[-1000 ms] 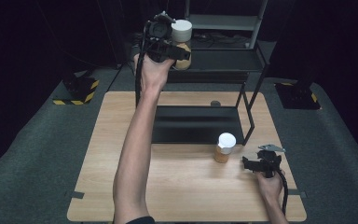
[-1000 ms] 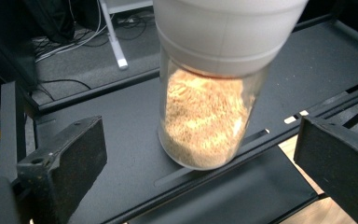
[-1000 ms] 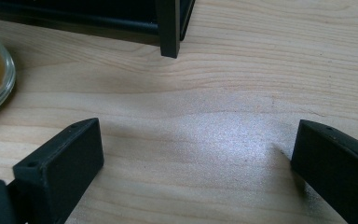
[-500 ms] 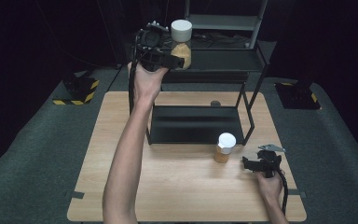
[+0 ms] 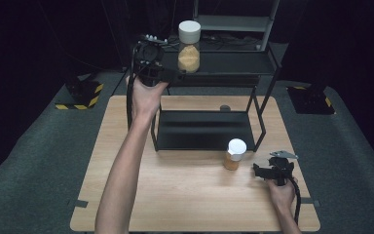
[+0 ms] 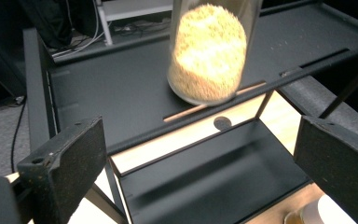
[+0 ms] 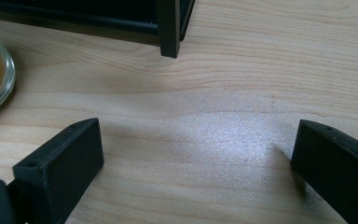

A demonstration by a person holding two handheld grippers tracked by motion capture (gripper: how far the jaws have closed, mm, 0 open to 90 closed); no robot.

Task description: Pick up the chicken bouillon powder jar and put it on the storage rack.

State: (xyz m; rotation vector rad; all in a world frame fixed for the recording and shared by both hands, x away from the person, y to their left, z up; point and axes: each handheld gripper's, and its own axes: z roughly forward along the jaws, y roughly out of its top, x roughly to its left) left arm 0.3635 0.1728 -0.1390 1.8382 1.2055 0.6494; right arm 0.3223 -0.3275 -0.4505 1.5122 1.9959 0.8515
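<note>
Tall jar (image 5: 189, 46) of pale yellow grain, white lid on, stands upright on the upper shelf of the black rack (image 5: 233, 66), near that shelf's left end. Left gripper (image 5: 175, 75) is held just beside it at shelf height, jaws spread wide with nothing between them, clear of the glass. Right gripper (image 5: 260, 171) rests on the wooden table (image 5: 126, 161), jaws likewise released, near a small white-lidded jar (image 5: 234, 154) standing upright in front of the rack.

Pale wooden table (image 5: 126, 195) on grey carpet (image 5: 39, 161), black metal shelf rack (image 5: 268, 63), dark surroundings, striped yellow-black floor base (image 5: 80, 95).
</note>
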